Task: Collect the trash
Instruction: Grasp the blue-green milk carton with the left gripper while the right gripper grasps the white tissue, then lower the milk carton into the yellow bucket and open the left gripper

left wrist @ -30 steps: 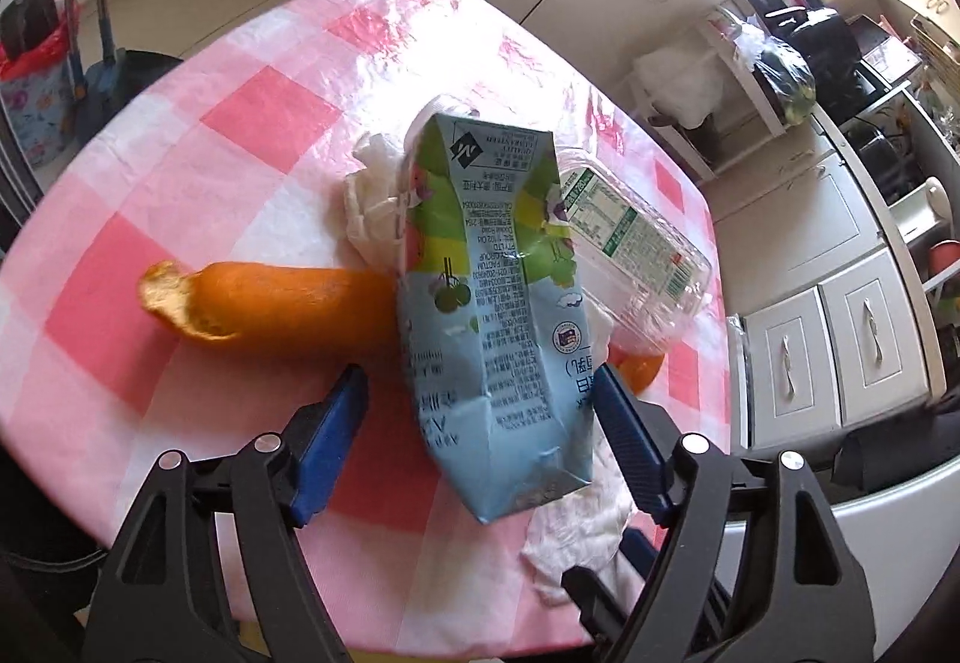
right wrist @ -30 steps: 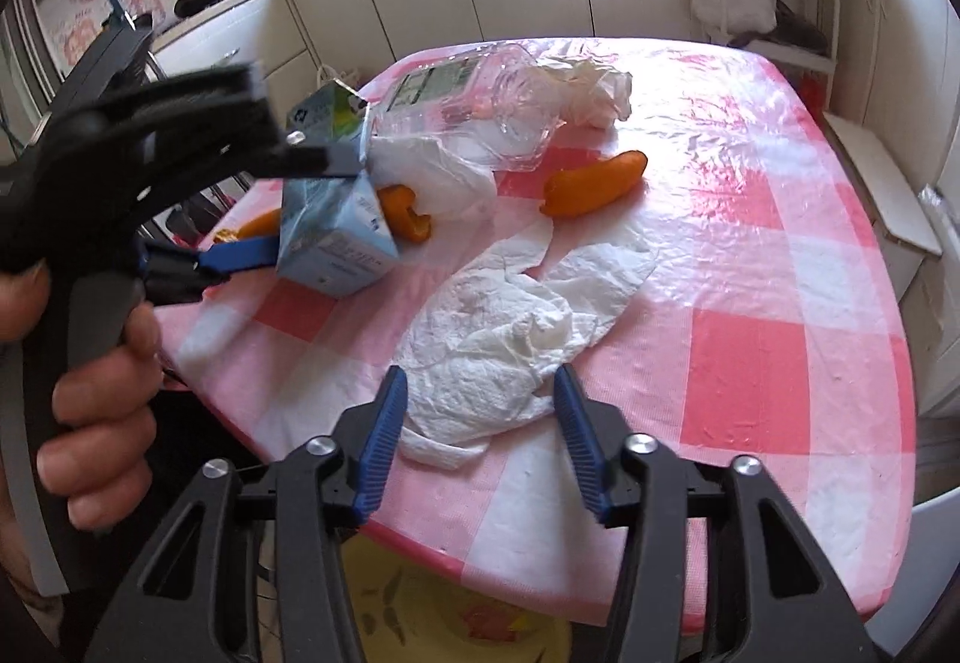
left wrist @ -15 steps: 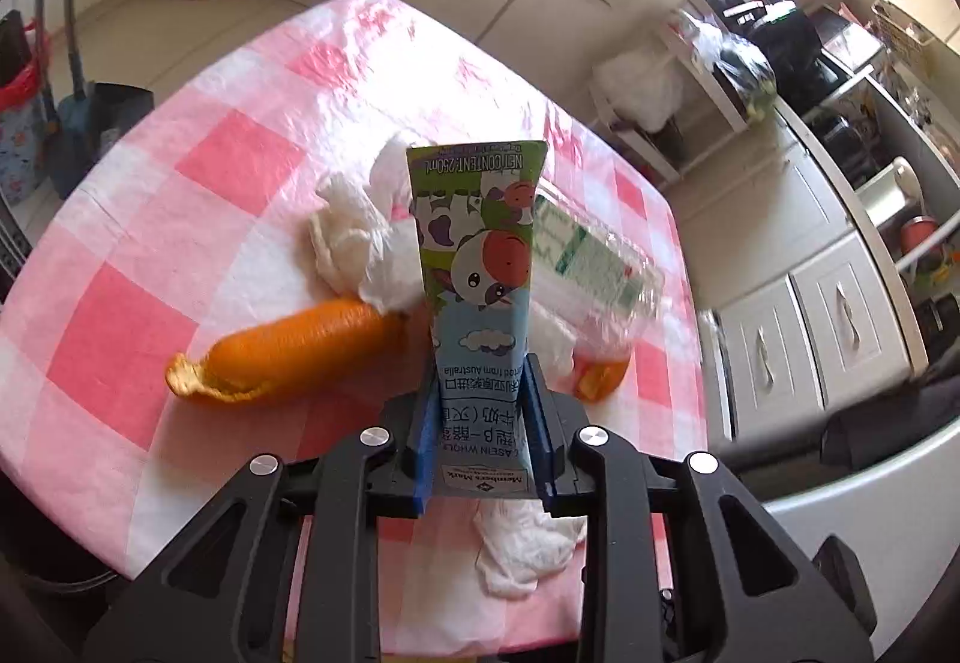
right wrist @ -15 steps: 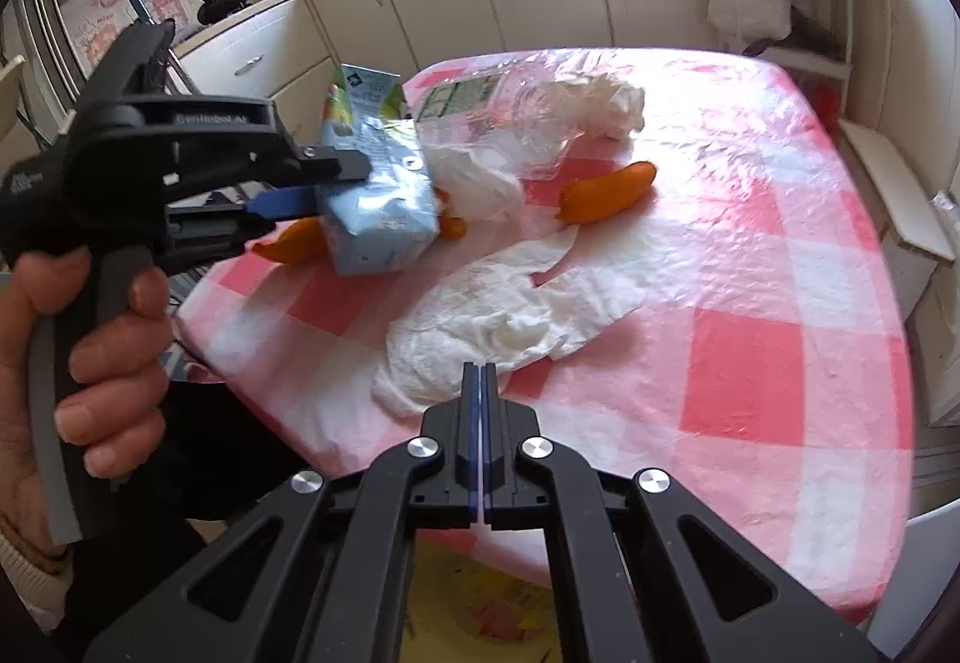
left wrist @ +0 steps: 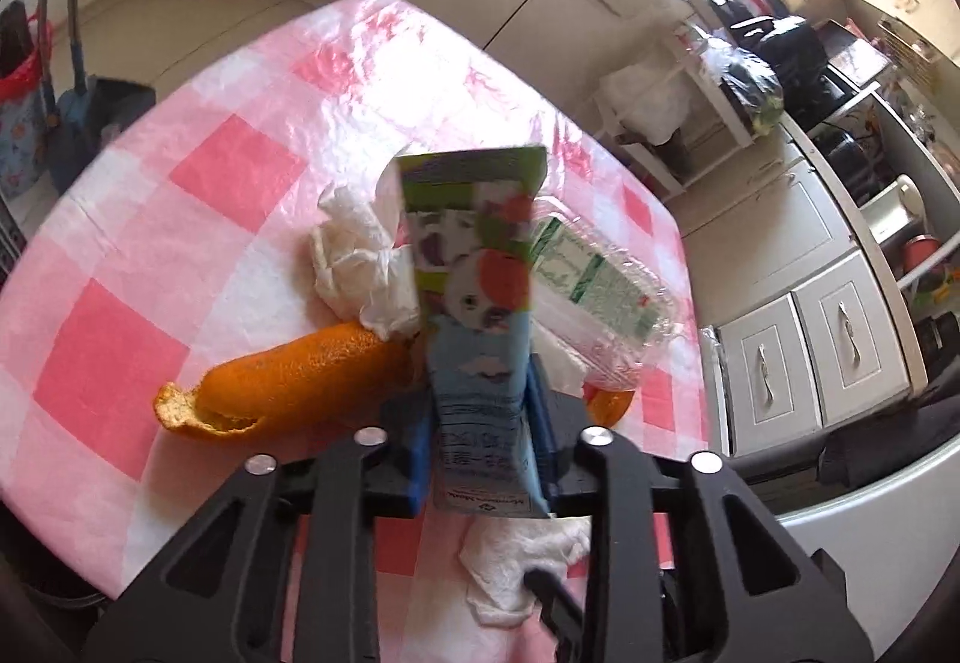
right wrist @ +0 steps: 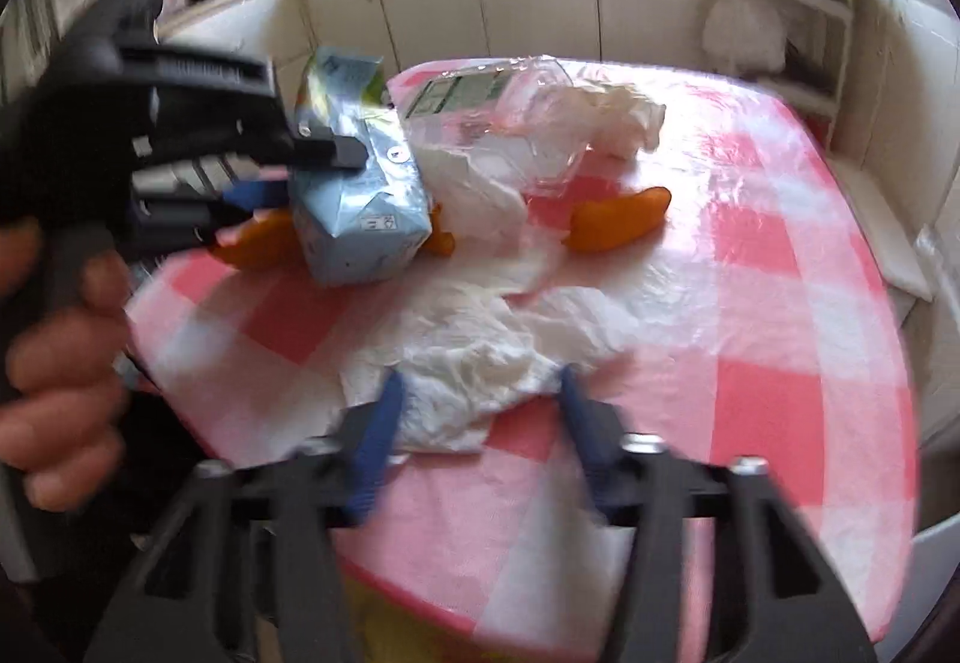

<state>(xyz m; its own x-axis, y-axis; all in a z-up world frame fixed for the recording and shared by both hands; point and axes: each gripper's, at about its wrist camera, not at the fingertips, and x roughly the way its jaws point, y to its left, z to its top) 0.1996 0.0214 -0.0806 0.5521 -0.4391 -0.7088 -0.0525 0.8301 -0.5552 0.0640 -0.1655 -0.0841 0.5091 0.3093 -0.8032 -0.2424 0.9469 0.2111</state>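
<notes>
Left wrist view. Item: milk carton [left wrist: 480, 339], cartoon cow print, pinched at its lower end between the blue pads of the left gripper [left wrist: 480, 447] and raised above the table [left wrist: 240, 171].

Right wrist view. Item: crumpled white tissue [right wrist: 474, 381], lying on the table's near edge between the spread jaws of the right gripper [right wrist: 477, 423]. The jaws have just been opening; the pads do not press on the tissue.

Other trash, all on the checked cloth: long orange peel [left wrist: 288, 387]; second orange peel [right wrist: 618, 222]; clear plastic tray [left wrist: 594, 297] with a green-and-white label; second tissue wad [left wrist: 360, 267].

Hazards, as judged:
- The carton is held near one end only; a swing could twist it out of the pads, and any liquid left inside could spill.
- The tissue is soft and sits at the table edge; closing on one loose fold may drag it off or tear it.
- The two grippers are working near each other and could collide.

Writing: small print on the carton base and on the tray label, both too blurred to read. No brand legible.
</notes>
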